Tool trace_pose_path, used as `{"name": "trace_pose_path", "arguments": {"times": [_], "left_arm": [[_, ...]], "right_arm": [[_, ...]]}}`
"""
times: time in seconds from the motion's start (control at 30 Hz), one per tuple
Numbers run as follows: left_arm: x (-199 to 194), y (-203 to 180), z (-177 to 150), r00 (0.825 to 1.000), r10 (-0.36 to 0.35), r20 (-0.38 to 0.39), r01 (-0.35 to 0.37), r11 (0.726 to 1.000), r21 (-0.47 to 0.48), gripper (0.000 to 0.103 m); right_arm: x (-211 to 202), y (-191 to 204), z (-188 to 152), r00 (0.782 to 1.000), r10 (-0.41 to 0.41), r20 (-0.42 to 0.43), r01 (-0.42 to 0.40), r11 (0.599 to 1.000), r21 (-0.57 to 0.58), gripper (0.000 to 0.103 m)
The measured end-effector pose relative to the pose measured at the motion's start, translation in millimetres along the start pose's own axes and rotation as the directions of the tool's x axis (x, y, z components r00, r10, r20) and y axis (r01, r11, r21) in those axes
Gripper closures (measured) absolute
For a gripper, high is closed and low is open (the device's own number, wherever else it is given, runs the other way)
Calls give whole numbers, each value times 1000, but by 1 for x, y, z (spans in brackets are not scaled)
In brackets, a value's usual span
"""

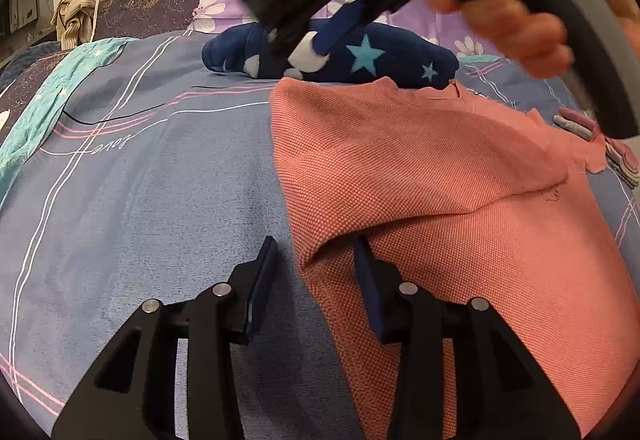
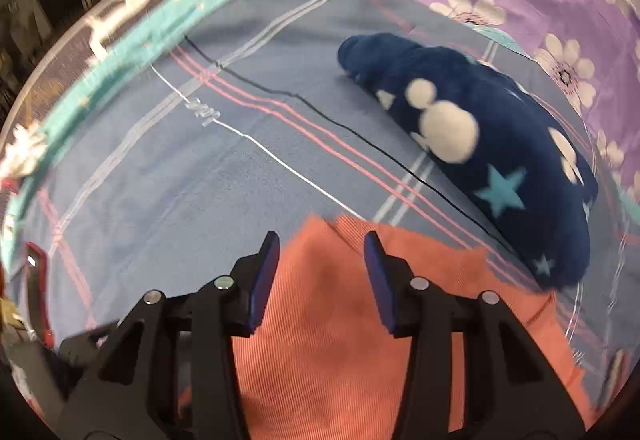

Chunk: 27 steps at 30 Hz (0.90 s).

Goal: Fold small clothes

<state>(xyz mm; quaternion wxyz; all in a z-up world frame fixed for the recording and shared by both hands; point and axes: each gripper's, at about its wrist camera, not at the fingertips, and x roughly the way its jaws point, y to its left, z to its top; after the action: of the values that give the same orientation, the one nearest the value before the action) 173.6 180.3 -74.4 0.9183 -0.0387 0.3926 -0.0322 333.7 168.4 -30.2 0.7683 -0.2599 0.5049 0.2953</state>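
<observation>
While the salmon-pink garment (image 1: 440, 168) lies part-folded on the blue striped bedcover (image 1: 140, 180), best to settle each corner before the next fold. L gripper (image 1: 316, 264): fingers apart, no clamp; folded edge of the garment between them, pushed up as a ridge against the R-hand finger (image 1: 366, 272), other finger over bare cover. Can't tell whether the pad presses the cloth or only sits beside it, prob. just beside. R gripper (image 2: 320, 260): fingers apart too, nothing pinched; garment corner below and between the tips, frame smeared, so contact unclear. Same gripper seen in the L wrist view as a dark blur above the far edge, held by a hand (image 1: 520, 28).

Doing the step well:
- Close on a single doubled edge, not a bunch; ridge by the L tips suggests slack, so smooth outward first.
- Pinch near the corner, both sides level w/ each other, so the fold line runs straight.
- Lift only enough to clear the cover, carry across, lay down flat, then open.
- Keep clear of the navy star-print fleece (image 2: 480, 144) just beyond the R tips; pink-grey item (image 1: 580, 128) to the far R also best left alone.
- Risk: dragging the lower layer along w/ the top one.
</observation>
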Motion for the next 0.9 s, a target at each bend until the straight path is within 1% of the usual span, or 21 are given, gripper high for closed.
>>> {"name": "trace_pose_path", "arguments": {"times": [0.07, 0.1, 0.13, 0.17, 0.2, 0.23, 0.27, 0.3, 0.33, 0.37, 0.4, 0.43, 0.47, 0.5, 0.53, 0.63, 0.7, 0.77, 0.83, 0.87, 0.9], "left_arm": [[0, 1, 0, 1000, -9, 4, 9, 1000, -2, 68], [-1, 1, 0, 1000, -21, 9, 21, 1000, -1, 82], [-2, 1, -1, 999, -30, 13, 30, 1000, 1, 91], [-4, 1, -1, 999, -26, 25, 26, 1000, 4, 94], [-7, 0, -1, 999, -19, 40, 19, 1000, 9, 98], [-11, -2, -1, 998, -11, 58, 10, 1000, 17, 98], [-16, -6, -2, 996, 5, 87, -8, 1000, 31, 98], [-22, -10, -3, 993, 20, 115, -25, 999, 48, 98], [-26, -15, -4, 990, 36, 138, -46, 997, 68, 98], [-28, -18, -5, 988, 49, 149, -61, 995, 80, 98], [-27, -21, -5, 987, 61, 150, -76, 992, 96, 98], [-26, -23, -5, 988, 67, 142, -82, 991, 105, 98], [-21, -24, -5, 989, 83, 122, -97, 989, 111, 98], [-19, -24, -5, 989, 95, 110, -107, 988, 107, 98], [-19, -23, -5, 990, 99, 105, -110, 989, 100, 97], [-21, -15, -5, 986, 133, 101, -140, 988, 61, 95], [-21, -11, -5, 987, 133, 91, -138, 990, 43, 93], [-20, -8, -5, 988, 131, 81, -134, 990, 31, 91], [-20, -8, -6, 988, 131, 78, -134, 990, 33, 90], [-19, -9, -6, 988, 137, 75, -140, 989, 38, 90], [-19, -11, -7, 987, 142, 72, -145, 989, 42, 89]], "right_arm": [[17, 5, 5, 999, 13, -49, -13, 1000, -3, 58], [26, 7, 6, 996, 34, -80, -34, 999, -3, 59], [31, 8, 7, 995, 32, -93, -33, 999, -11, 63], [35, 11, 7, 996, 15, -93, -18, 999, -30, 90], [34, 13, 7, 997, -5, -74, 1, 999, -52, 99], [28, 11, 6, 999, 20, -35, -22, 999, -41, 99], [16, 3, 4, 992, 120, 44, -120, 993, -6, 99], [7, -4, 4, 978, 184, 102, -186, 982, 13, 100], [-2, -13, 1, 958, 232, 170, -241, 970, 30, 100], [-8, -20, -2, 941, 255, 221, -271, 962, 44, 100], [-9, -28, -6, 930, 255, 266, -282, 957, 69, 99], [-6, -34, -9, 935, 219, 279, -258, 960, 108, 95], [-2, -38, -11, 945, 193, 265, -235, 962, 136, 74], [5, -44, -16, 958, 179, 226, -220, 961, 169, 49], [4, -50, -23, 961, 165, 221, -208, 959, 191, 48], [-19, -74, -55, 955, 116, 273, -184, 954, 237, 56], [-33, -86, -83, 957, 85, 279, -159, 953, 257, 67], [-46, -103, -124, 957, 78, 278, -162, 942, 294, 71], [-59, -129, -182, 959, 64, 276, -168, 913, 371, 71], [-63, -140, -203, 961, 50, 273, -161, 901, 402, 71], [-71, -160, -238, 963, 17, 268, -145, 873, 466, 71]]}}
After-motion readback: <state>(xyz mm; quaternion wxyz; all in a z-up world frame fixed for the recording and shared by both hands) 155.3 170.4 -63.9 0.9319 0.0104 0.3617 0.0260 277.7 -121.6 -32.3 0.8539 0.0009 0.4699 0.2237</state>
